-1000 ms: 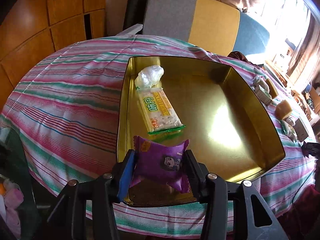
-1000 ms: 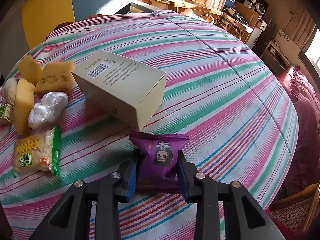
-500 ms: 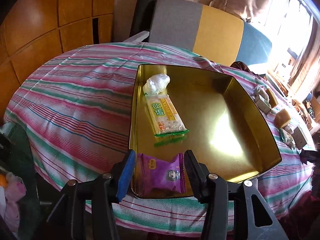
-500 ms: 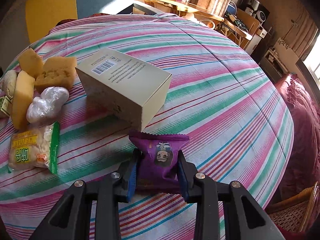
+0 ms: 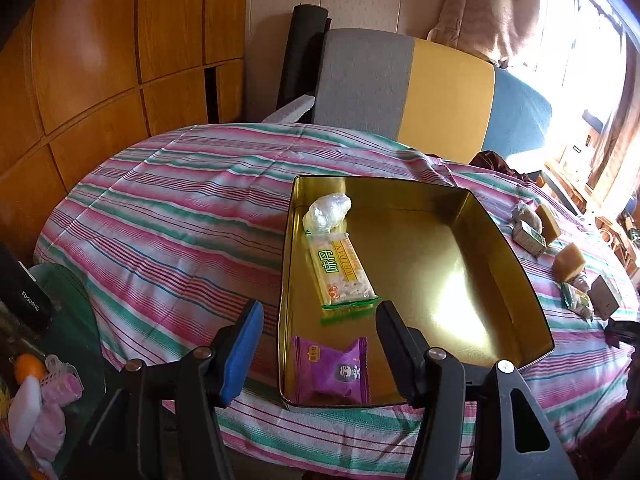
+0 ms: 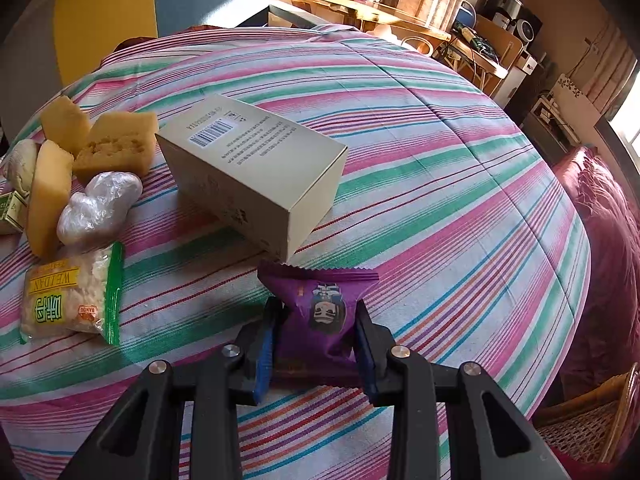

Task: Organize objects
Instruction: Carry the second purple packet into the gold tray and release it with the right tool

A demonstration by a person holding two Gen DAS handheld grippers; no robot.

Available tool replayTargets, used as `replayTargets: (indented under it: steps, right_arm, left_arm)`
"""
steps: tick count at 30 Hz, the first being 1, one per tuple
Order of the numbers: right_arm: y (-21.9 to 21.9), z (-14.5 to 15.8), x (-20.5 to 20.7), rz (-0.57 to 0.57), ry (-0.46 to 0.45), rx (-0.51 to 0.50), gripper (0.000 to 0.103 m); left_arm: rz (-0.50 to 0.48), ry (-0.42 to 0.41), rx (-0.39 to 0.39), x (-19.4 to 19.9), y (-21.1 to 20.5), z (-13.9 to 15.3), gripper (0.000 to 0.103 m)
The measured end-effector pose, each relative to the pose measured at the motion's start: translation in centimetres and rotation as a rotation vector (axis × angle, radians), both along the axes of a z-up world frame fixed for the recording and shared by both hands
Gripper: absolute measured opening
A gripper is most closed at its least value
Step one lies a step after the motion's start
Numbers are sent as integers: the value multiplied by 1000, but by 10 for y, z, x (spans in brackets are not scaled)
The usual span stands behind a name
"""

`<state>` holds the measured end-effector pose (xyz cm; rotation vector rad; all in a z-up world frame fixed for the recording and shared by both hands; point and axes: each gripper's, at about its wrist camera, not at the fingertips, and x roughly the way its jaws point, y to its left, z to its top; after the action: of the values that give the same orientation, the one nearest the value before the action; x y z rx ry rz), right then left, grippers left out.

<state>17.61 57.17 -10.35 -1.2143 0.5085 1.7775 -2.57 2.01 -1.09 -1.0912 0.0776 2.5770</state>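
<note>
between the clenched right tool (image 6: 316, 344), a purple packet (image 6: 320, 304) points its crimped end away.

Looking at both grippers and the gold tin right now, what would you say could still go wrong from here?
1. The purple packet lies against the gold tin's near wall. The left gripper, its jaws opening with nothing between them, could clip that rim.
2. The right gripper pinches its purple packet near the bottom end only, so it might slip or swing.
3. The beige box stands just ahead of it; a low carry could hit it.
</note>
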Motion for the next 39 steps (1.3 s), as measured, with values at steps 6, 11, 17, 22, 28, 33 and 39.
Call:
replayTargets:
  steps: [6, 11, 17, 22, 28, 33, 39]
  right_arm:
    - [-1, 0, -1, 2, -5, 7, 34]
    - [-4, 2, -1, 2, -8, 9, 34]
    - [-8, 3, -3, 12, -7, 5, 33]
    - [-12, 5, -3, 31, 23, -36, 33]
    - [-35, 46, -5, 76, 195, -73, 33]
    - [-106, 94, -53, 316, 290, -58, 33]
    - [-240, 118, -141, 746, 338, -104, 33]
  left_arm:
    - [-15, 6, -7, -4, 8, 2, 60]
    - [-28, -6, -16, -6, 14, -3, 60]
    - [-34, -25, -18, -6, 17, -10, 60]
    - [-39, -34, -18, -6, 16, -15, 60]
    - [-20, -44, -8, -8, 8, -20, 60]
    - [9, -34, 17, -11, -2, -16, 64]
    - [69, -8, 36, -17, -25, -7, 65]
